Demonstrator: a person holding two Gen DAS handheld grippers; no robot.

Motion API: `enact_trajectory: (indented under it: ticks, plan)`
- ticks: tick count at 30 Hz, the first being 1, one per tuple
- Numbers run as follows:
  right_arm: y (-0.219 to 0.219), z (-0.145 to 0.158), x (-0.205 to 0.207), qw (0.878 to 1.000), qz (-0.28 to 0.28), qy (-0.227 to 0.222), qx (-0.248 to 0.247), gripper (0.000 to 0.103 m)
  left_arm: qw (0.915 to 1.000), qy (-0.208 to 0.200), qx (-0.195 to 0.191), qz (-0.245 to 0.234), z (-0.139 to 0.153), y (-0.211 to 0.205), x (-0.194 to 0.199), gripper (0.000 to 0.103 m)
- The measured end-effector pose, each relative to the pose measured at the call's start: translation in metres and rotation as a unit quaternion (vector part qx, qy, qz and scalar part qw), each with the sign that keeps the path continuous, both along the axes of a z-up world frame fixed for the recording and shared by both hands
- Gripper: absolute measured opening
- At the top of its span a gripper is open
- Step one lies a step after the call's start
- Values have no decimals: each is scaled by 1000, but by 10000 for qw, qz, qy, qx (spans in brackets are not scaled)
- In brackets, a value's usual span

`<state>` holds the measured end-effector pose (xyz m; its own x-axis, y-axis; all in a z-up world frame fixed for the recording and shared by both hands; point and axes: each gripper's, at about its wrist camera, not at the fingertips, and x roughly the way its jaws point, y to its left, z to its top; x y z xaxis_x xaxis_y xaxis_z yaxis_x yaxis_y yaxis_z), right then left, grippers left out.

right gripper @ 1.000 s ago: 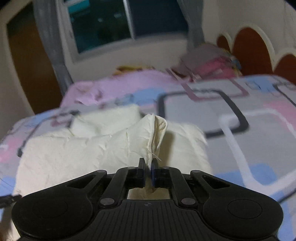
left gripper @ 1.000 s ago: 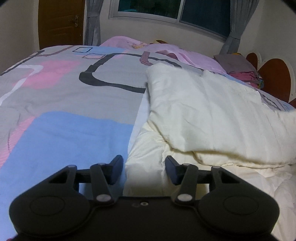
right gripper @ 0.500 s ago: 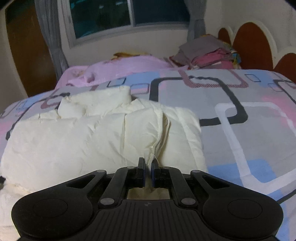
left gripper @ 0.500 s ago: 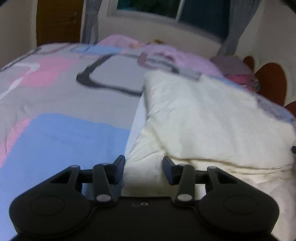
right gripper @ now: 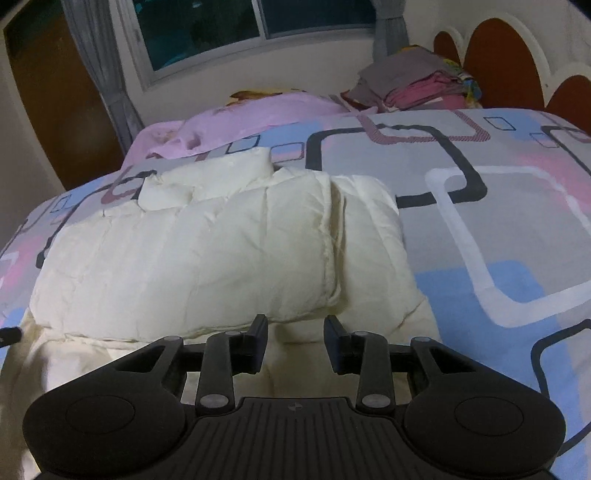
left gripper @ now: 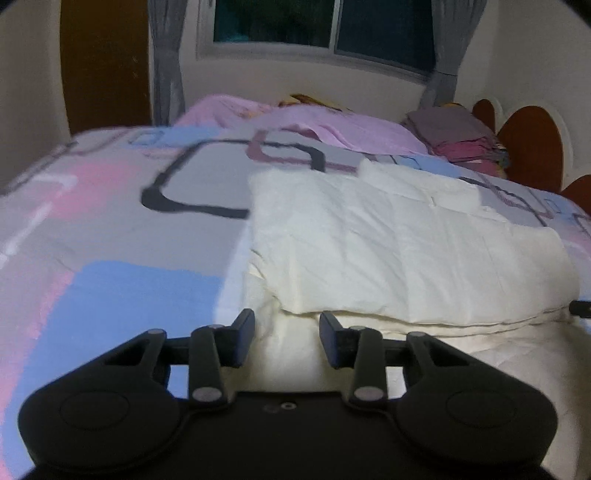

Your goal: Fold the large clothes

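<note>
A: Where's the cream duvet (right gripper: 207, 254)?
B: On the bed (right gripper: 517, 206), folded over itself. In the rt view its doubled top layer runs from 9 o'clock across to abt 2, a small flap at 11. Near edge lies just ahead of the fingers.

A: Rt gripper (right gripper: 295, 341)?
B: Fingers apart & opening, nothing between them – cream fabric sits below and beyond, not pinched.

A: Left gripper (left gripper: 287, 339)?
B: Fingers apart too but closing, gap empty. Duvet's corner is under and ahead of it; in that view the folded layer (left gripper: 399, 258) spreads from 12 to 3 o'clock. View's a bit blurred.

A: Anything else?
B: Patterned bedcover (left gripper: 110, 280) w/ blue, pink & grey blocks under it all. Pink sheet (right gripper: 251, 114) at 12, stack of folded clothes (right gripper: 417, 86) at 1 o'clock by the headboard (right gripper: 495, 62). Window (left gripper: 325, 26) w/ grey curtains behind
</note>
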<state>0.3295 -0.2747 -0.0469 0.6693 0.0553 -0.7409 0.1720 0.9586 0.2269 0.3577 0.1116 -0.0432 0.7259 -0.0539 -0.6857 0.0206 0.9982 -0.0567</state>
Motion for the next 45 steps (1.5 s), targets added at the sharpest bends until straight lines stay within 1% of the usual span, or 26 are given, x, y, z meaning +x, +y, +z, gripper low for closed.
enact_trajectory:
  ticks: [2,5,6,9,11,12,14,17,19,21,23,25,26,27,28,30,32,33,34,35,36,37,39,42,43,45]
  plan:
    - [-3,4,1,10000,-22,-71,1,35,9997,-178,61,183,5,1,-7,37]
    - [-5,12,1,9997,-28,-230,-33,35,9996,-239,-129,-1,8,-7,-11,37]
    - [-5,14,2,9997,-14,-257,-31,35,9994,-188,-208,-209,5,-14,-9,37]
    - [-2,10,10,9999,106,-103,-44,35,9962,301,-362,-738,-15,-37,6,38]
    - [-1,4,17,9998,147,48,-123,35,9930,629,-393,-920,-30,-47,20,34]
    - [-1,1,19,9997,145,75,-163,35,9916,668,-449,-1013,-35,-49,29,36]
    - [-4,-4,25,9998,76,97,-146,35,9931,591,-392,-936,-40,-48,45,33]
    - [-10,-6,29,9999,-33,63,-110,35,9938,612,-529,-761,-46,-40,62,31]
    - [-14,0,26,9999,-80,40,-140,35,9910,714,-681,-901,-43,-34,56,31]
    - [-20,17,15,9993,-112,-238,-266,35,9878,789,-705,-1140,-34,-26,38,34]
    - [-24,33,10,9979,-104,-520,-366,35,9870,581,-803,-1263,-18,-15,21,34]
    - [-24,40,20,9970,-96,-671,-362,35,9889,218,-854,-1193,0,-8,19,34]
    - [-22,40,30,9971,-64,-698,-304,35,9897,-4,-836,-1158,6,-9,26,34]
    - [-15,39,43,9969,30,-735,-278,35,9905,-142,-756,-1138,9,-13,37,40]
    - [-8,36,55,9964,150,-764,-325,35,9914,-242,-639,-1116,8,-19,49,42]
    - [11,24,83,9959,421,-674,-440,35,9931,-242,-497,-1032,-2,-29,80,42]
    - [19,9,101,9958,453,-517,-610,35,9945,-100,-461,-934,-18,-34,109,42]
    - [21,0,109,9950,400,-396,-822,35,9952,-61,-348,-908,-27,-36,119,43]
    - [20,-12,114,9937,358,-227,-1034,35,9957,9,-218,-898,-34,-36,122,44]
    - [17,-26,119,9932,332,0,-1119,35,9962,79,-178,-851,-44,-34,126,46]
    - [11,-35,121,9939,346,77,-1048,35,9961,67,-330,-821,-52,-26,128,47]
    - [9,-40,119,9938,387,41,-1044,35,9958,37,-427,-808,-57,-21,128,47]
    - [7,-44,116,9929,452,3,-1097,35,9956,15,-377,-861,-58,-16,126,49]
    - [1,-44,114,9944,393,0,-983,35,9954,18,-338,-895,-55,-11,122,49]
    - [-2,-43,113,9948,349,4,-962,35,9957,7,-264,-883,-53,-9,119,50]
    - [-6,-37,107,9947,224,21,-1008,35,9969,-20,-101,-782,-49,-5,117,55]
